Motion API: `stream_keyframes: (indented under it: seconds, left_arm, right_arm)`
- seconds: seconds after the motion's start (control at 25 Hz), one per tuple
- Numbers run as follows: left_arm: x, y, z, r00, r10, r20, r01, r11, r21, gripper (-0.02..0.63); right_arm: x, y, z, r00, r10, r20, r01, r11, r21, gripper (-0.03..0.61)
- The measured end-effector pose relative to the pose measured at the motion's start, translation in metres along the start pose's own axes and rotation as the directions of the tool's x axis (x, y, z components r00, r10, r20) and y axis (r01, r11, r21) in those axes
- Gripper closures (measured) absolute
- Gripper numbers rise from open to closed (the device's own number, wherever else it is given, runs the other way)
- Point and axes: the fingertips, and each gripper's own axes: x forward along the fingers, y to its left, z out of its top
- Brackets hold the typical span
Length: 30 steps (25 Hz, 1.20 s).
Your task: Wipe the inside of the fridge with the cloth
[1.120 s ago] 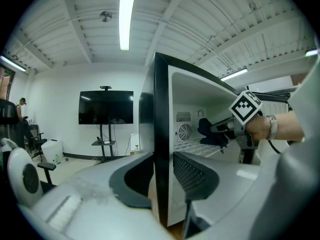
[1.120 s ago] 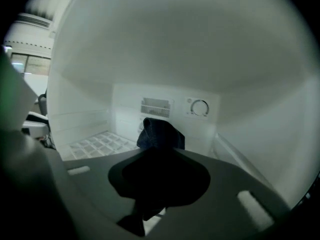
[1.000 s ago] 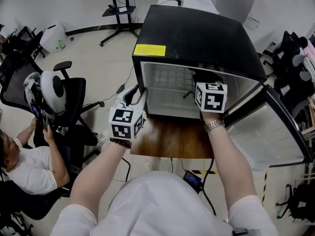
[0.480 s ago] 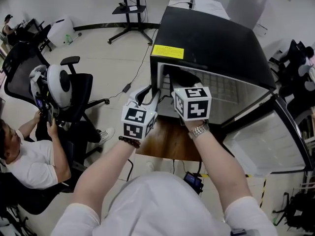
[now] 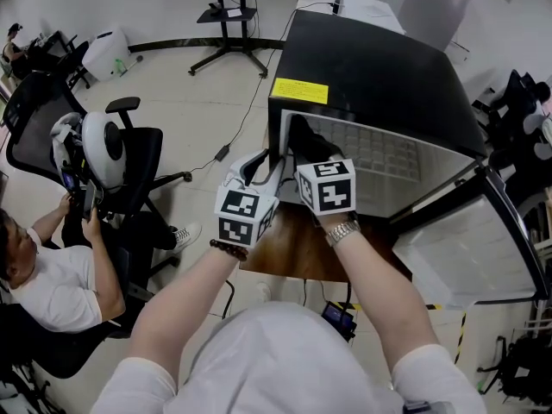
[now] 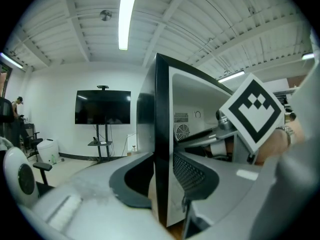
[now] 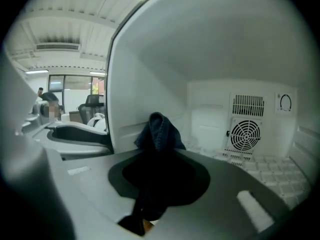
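The left gripper has its two grey plastic jaws clamped on the front edge of the fridge's left wall, which is glossy black outside and smooth white inside. Just right of it, the right gripper is closed on the one dark blue cloth, soft and bunched, inside the fridge near that wall. The single boxy fridge stands on a wood-grain table. Its one door is open at the right.

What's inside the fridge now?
In the fridge: the right gripper shut on the dark cloth by the left wall, and a round fan grille on the back wall. The gripper hides the floor beneath the cloth.
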Motion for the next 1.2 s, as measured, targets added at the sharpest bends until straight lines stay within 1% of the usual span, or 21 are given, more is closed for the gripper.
stream_keyframes:
  seconds: [0.16, 0.52, 0.88, 1.2]
  left_arm:
    - [-0.001, 0.001, -0.001, 1.0, 0.002, -0.001, -0.002, 1.0, -0.002, 0.5]
    - [-0.001, 0.001, 0.0, 1.0, 0.007, 0.002, -0.007, 1.0, -0.001, 0.5]
    - [-0.001, 0.0, -0.001, 1.0, 0.02, -0.003, -0.02, 1.0, -0.002, 0.5]
    - [-0.001, 0.002, -0.001, 0.999, 0.039, -0.006, -0.039, 0.999, -0.004, 0.5]
  right_arm:
    - [-0.001, -0.007, -0.01, 0.997, -0.063, -0.034, 0.06, 0.996, -0.063, 0.509]
    - [-0.016, -0.024, -0.01, 0.992, -0.126, -0.03, 0.121, 0.983, -0.141, 0.509]
    - [-0.039, -0.048, -0.016, 0.985, -0.174, -0.021, 0.169, 0.975, -0.146, 0.509]
    - [-0.062, -0.081, -0.026, 0.972, -0.233, -0.026, 0.228, 0.965, -0.133, 0.511]
